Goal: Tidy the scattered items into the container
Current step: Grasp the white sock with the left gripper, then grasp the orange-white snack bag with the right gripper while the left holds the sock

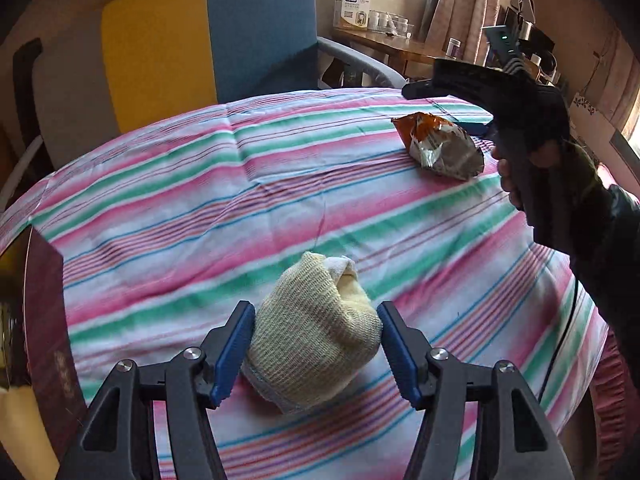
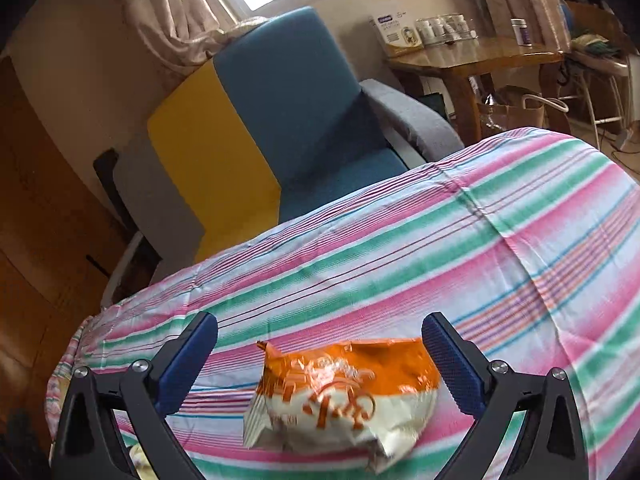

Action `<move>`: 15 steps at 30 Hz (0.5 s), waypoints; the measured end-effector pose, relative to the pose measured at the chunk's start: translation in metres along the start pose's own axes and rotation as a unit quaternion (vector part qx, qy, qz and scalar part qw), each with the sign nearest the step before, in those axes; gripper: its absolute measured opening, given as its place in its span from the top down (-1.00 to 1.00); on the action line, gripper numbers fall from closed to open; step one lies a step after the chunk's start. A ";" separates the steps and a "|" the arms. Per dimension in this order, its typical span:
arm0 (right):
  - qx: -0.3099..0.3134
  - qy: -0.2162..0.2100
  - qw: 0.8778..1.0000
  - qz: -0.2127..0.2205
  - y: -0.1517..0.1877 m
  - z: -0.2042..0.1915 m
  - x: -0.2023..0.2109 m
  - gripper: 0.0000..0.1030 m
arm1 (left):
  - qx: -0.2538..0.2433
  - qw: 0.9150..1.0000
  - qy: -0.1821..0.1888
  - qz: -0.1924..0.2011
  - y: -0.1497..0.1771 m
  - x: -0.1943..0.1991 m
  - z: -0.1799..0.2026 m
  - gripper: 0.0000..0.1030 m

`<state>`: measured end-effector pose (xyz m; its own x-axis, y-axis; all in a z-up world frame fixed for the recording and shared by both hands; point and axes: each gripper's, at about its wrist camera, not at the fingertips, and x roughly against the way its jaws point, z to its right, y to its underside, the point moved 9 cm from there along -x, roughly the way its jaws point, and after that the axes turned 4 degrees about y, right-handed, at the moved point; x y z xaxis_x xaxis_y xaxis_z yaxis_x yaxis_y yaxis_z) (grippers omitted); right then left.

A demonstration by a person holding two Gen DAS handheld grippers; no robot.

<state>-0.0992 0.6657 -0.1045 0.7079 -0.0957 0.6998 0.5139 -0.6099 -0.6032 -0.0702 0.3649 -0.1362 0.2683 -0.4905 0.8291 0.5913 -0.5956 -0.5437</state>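
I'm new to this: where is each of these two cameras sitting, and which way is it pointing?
Left wrist: rides on the left gripper, looking down along its blue fingers at a yellowish knitted bundle clamped between them; the person's hand with the right gripper shows beyond.
Right wrist: rides on the right gripper, looking down at an orange snack bag lying between its open fingers, untouched.
Shared: the snack bag, the striped cloth and the blue and yellow chair.

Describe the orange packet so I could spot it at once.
Start at the pink-and-green striped cloth covering the table. The snack packet lies on it, between the right gripper's open fingers. It alone is crinkled and shiny, orange above and white below.
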 end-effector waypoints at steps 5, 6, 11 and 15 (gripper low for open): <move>0.030 -0.024 0.997 -0.073 0.041 -0.027 -0.016 -1.00 | 0.017 1.000 0.003 0.005 0.029 0.020 -0.007 -0.25; 0.041 -0.030 0.995 -0.081 0.053 -0.035 -0.013 -1.00 | 0.018 1.000 0.004 0.006 0.033 0.022 -0.007 -0.25; 0.106 -0.041 0.988 -0.102 0.114 -0.069 0.007 -0.96 | 0.023 1.000 0.010 0.013 0.051 0.036 -0.006 -0.25; 0.144 -0.038 0.983 -0.105 0.154 -0.088 0.028 -0.84 | 0.028 0.999 0.014 0.017 0.066 0.046 -0.005 -0.25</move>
<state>-0.0428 0.4998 -0.1449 0.6005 0.0738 0.7962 0.7604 -0.3605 -0.5402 -0.0229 0.2998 -0.1342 0.2692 -0.5279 0.8055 0.6233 -0.5421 -0.5636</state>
